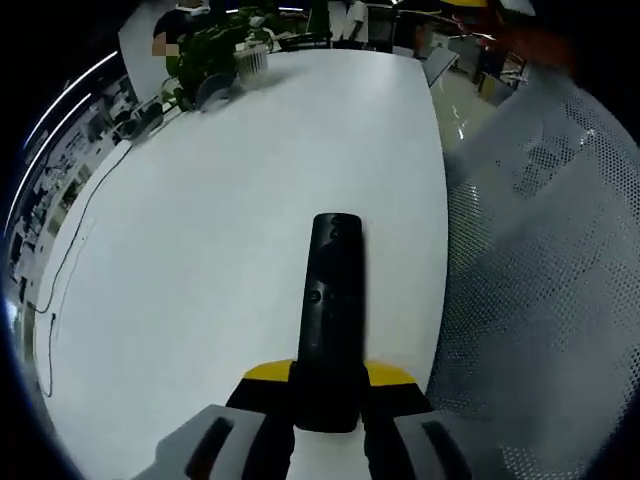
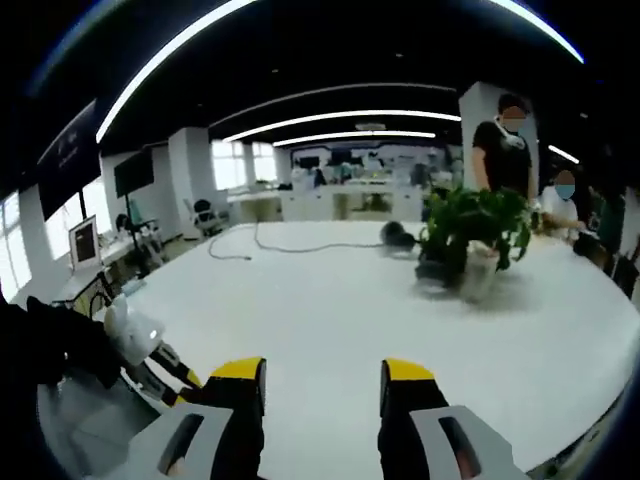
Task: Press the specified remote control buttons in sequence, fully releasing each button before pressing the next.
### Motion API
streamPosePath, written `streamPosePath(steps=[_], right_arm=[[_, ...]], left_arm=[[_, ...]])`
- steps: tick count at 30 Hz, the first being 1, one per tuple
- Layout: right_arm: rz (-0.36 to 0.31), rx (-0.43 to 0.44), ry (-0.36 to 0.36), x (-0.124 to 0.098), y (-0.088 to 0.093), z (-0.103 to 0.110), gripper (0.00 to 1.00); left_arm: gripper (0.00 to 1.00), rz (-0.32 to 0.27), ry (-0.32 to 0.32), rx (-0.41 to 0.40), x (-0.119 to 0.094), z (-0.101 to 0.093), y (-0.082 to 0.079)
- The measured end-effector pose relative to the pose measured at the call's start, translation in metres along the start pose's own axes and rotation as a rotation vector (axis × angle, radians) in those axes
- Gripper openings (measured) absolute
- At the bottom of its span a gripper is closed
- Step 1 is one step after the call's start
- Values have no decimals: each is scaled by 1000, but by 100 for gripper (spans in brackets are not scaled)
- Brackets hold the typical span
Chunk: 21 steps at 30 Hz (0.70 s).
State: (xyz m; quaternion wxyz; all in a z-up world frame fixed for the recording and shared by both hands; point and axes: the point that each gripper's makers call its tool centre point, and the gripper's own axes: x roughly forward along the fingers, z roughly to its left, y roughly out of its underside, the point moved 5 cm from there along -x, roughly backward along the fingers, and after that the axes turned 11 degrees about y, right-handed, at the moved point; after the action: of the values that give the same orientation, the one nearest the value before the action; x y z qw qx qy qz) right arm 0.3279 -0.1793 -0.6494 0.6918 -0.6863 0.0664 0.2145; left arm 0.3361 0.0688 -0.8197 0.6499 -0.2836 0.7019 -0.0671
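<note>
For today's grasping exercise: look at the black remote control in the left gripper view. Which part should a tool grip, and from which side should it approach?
Grip the near end of the remote control, across its narrow width, coming in along its length from the end nearest the camera. The body is long and slim with straight parallel sides, and an end grip leaves the buttons on its upper face clear. The left tool already holds it this way above the white table.

A: The slim black plastic remote control is glossy and dark all over, lying on the plain white tabletop.

B: The left gripper has yellow tips over black and grey bodies; the right gripper matches it.

A: Near the tabletop's far edge, the leafy green potted plant sits in a white pot. A thin black cable crosses the white there.

B: The grey perforated mesh chair back is dotted with tiny holes.
</note>
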Motion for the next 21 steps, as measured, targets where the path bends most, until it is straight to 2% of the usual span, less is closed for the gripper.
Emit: streamPosePath(steps=[2, 4, 6, 8, 10, 12, 17, 21], right_arm=[[-11, 18, -61, 2, -8, 9, 34], [-84, 30, -88, 4, -28, 14, 24], [-125, -28, -110, 11, -47, 20, 15], [-145, -79, -138, 22, -65, 28, 8], [-177, -74, -166, 33, -82, 38, 0], [-197, -74, -201, 42, -92, 46, 0], [-183, -60, -223, 71, -99, 63, 0], [-120, -108, -238, 95, -88, 78, 0]], left_arm=[[24, -29, -10, -18, 0, 0, 1], [24, -60, -20, -40, 0, 0, 3], [24, -80, -19, -36, 0, -1, 4], [24, -83, -22, -32, 1, 0, 2], [24, -74, -25, -26, 1, -1, 1], [24, -73, -29, -19, 1, -1, 1], [24, -92, -25, -25, 1, 0, 2], [24, -100, -21, -15, 1, -1, 1]])
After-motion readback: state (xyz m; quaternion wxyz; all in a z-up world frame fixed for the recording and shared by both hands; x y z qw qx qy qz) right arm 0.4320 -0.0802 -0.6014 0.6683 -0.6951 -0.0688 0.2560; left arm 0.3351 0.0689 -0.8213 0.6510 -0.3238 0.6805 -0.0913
